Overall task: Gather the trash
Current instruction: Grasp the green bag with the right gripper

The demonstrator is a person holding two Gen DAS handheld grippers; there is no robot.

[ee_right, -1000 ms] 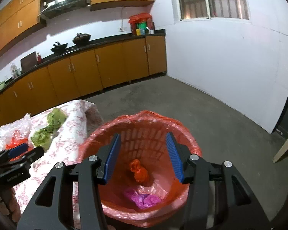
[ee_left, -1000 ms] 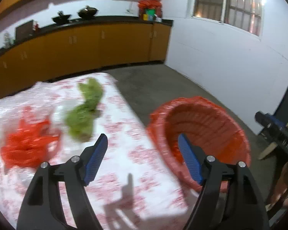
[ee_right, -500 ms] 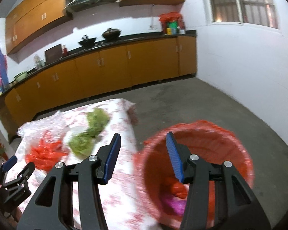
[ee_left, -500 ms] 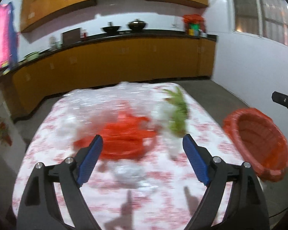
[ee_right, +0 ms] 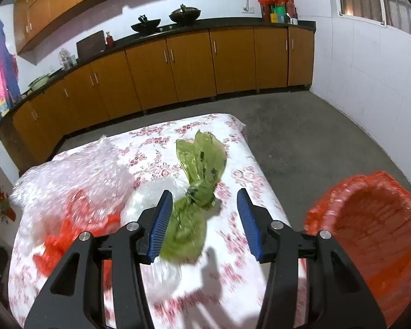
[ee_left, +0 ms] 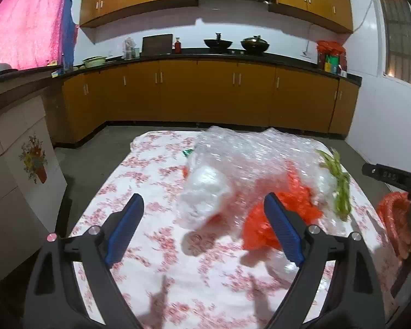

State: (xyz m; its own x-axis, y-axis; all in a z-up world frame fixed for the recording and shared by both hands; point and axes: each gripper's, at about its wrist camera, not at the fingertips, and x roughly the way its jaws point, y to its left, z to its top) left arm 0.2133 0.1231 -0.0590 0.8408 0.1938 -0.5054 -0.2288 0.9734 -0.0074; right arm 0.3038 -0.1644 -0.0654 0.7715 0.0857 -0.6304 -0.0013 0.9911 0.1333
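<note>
We still have a lot of trash to pick up. On the desk (ee_right: 233, 296) with the flowery cloth we see a green bag (ee_right: 197, 192), an orange-red bag (ee_left: 282, 213) and a big heap of clear bubbly plastic (ee_left: 233, 164). None of it is in the bin yet. The orange bin (ee_right: 370, 235) with its red liner stands on the floor at about 3 o'clock from the desk, just beside its edge. From here we cannot see what lies in the bottom of it.

Our right hand-held gripper (ee_right: 202, 222) is spread wide and holds nothing. It hangs over the desk and points down at the green bag, which sits between the two blue fingers (ee_right: 160, 224) at about 12 o'clock. We think this bag is the next thing to grab.

Our left hand-held gripper (ee_left: 202, 230) is spread wide too, and empty. It hangs over the near half of the desk. The clear plastic is at 12 o'clock from it, and the orange-red bag is at about 1 o'clock, close to the right blue finger.

The thin bags look light and floppy, so we would pinch them where they are bunched up.
</note>
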